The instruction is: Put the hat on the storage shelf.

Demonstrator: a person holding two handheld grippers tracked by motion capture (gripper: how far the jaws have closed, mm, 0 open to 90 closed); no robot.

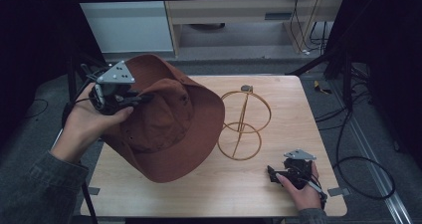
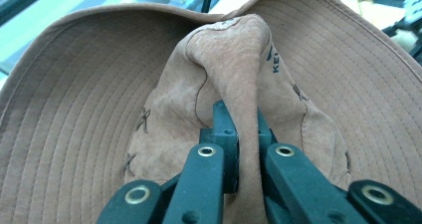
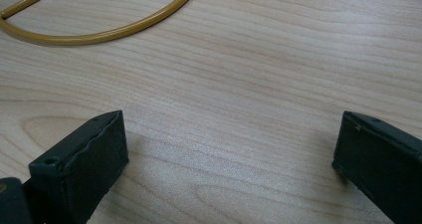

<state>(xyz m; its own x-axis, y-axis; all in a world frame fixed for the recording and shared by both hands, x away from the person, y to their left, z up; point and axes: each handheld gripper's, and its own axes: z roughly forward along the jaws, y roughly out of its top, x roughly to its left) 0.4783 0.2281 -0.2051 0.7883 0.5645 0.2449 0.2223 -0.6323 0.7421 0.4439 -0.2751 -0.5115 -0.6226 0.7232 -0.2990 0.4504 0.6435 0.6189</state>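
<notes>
The left hand-held gripper [image 1: 130, 98] sits at about nine o'clock on the bench [image 1: 278, 194], gripped by the person's left hand [image 1: 87, 127], with its grey three-cornered plate [image 1: 116, 73] facing up. Its jaws are pressed together on a fold of the crown of a rust-brown wide-brimmed hat [image 1: 169, 119]. In the left gripper view the pinched ridge of suede-like cloth rises between the two black jaws of the left hand-held gripper [image 2: 239, 129], and the stitched rings of the brim [image 2: 69, 124] fan out around the crown; some dark lettering, too small to read, marks the crown toward one o'clock.

The hat is tilted, its brim lifted at the left hand-held gripper's side and dipping toward the bench at about six o'clock. Just beside it, toward three o'clock, stands a gold wire stand [image 1: 242, 124], a round base ring with an upright hoop and a small dark cap on top. The hat's brim overlaps the stand's near edge in the high view; I cannot tell whether they touch.

The right hand-held gripper [image 1: 272, 173] lies at about five o'clock on the bench, held by the right hand [image 1: 303, 191], near the stand but apart from it. In its own view the right hand-held gripper [image 3: 229, 149] has its jaws spread wide, bare wood between them, and a curve of the gold wire [image 3: 99, 32] at eleven o'clock.
</notes>
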